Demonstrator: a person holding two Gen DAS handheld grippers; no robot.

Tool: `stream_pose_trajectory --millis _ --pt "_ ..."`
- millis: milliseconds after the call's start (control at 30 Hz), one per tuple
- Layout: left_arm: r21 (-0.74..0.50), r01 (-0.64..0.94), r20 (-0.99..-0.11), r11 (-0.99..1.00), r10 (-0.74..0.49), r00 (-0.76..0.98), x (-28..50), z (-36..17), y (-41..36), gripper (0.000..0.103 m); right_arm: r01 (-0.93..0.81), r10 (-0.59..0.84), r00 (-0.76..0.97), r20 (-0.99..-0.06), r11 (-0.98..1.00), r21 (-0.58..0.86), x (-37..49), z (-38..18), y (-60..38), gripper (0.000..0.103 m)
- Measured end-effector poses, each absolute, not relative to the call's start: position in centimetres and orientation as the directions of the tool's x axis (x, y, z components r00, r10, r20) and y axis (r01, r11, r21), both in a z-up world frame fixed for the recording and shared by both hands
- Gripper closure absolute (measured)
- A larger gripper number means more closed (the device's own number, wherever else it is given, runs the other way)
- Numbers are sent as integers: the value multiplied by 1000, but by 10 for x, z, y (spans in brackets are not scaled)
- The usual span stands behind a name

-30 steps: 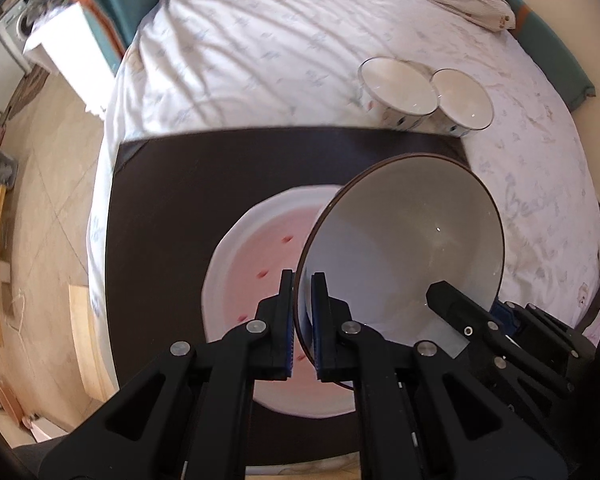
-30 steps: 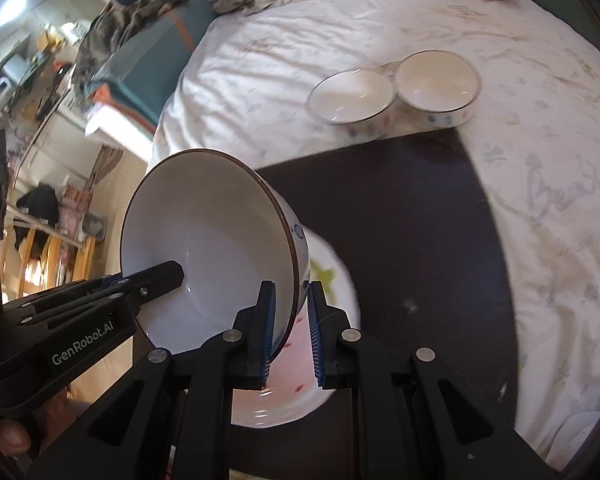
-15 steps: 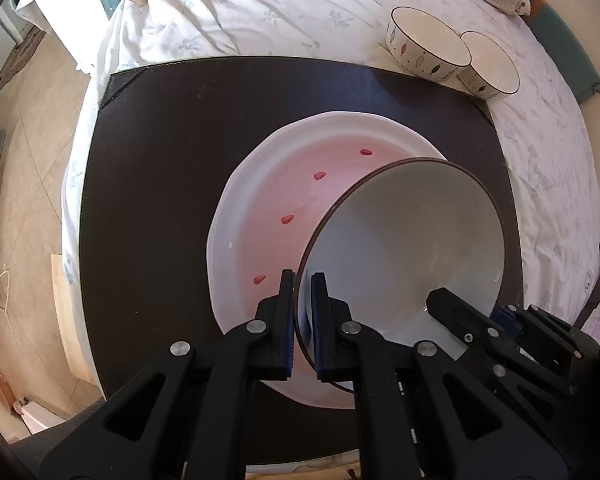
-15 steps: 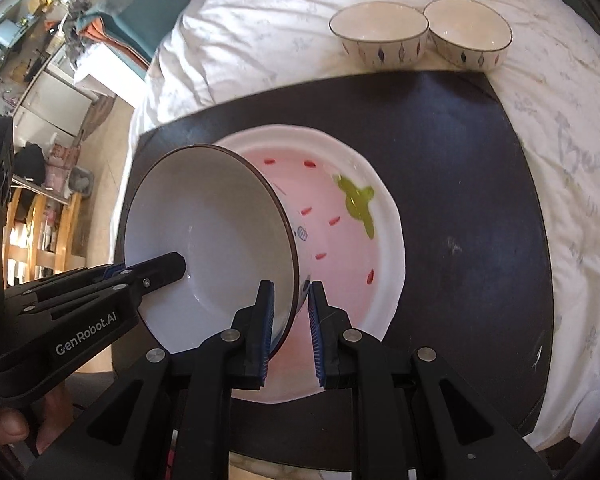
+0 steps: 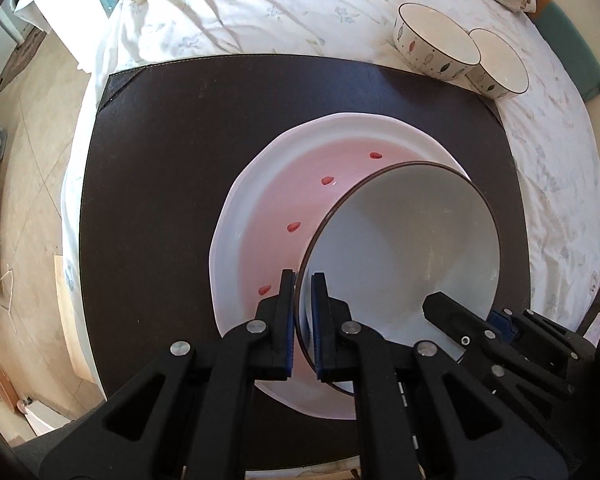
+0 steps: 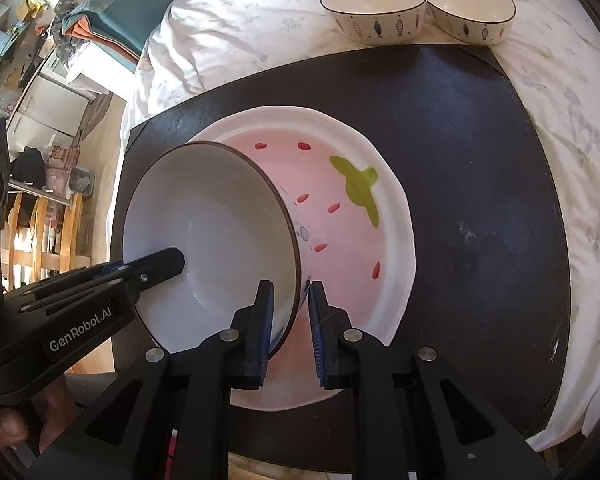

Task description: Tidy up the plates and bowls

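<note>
2 grippers, left gripper (image 5: 303,312), right gripper (image 6: 290,312), clamping white bowl (image 5: 400,248) rim, bowl hiding part of strawberry plate (image 5: 260,200)

White bowl (image 6: 204,248) with dark brown rim, small blue motif on its outside. Big plate (image 6: 392,216): white rim, pink centre, red seed-like specks, green leaf shape, strawberry look. Dark brown mat (image 5: 172,160) with lighter stitched edge. Two small bowls (image 6: 374,8) (image 6: 470,6): cream-white, thin black rim, fish pattern in blue-grey and red on the sides. Bedsheet (image 5: 260,12) white with pale blue-grey floral print. Grippers (image 5: 300,316) (image 6: 290,320) black, blue pads (image 6: 266,328). Teal cushion (image 5: 572,56) at the bed edge.
</note>
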State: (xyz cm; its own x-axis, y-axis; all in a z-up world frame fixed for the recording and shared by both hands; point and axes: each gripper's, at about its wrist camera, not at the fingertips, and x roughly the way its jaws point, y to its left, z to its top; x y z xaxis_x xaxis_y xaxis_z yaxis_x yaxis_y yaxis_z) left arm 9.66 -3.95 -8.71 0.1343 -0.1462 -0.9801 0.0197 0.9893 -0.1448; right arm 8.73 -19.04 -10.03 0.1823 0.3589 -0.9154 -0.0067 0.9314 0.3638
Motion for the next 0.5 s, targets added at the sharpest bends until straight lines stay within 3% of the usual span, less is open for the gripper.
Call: stream_pose_trajectory --millis 500 --pt "-155 31 -978 987 -158 136 102 -90 -41 94 -10 344 208 -916 937 349 91 -97 -193 79"
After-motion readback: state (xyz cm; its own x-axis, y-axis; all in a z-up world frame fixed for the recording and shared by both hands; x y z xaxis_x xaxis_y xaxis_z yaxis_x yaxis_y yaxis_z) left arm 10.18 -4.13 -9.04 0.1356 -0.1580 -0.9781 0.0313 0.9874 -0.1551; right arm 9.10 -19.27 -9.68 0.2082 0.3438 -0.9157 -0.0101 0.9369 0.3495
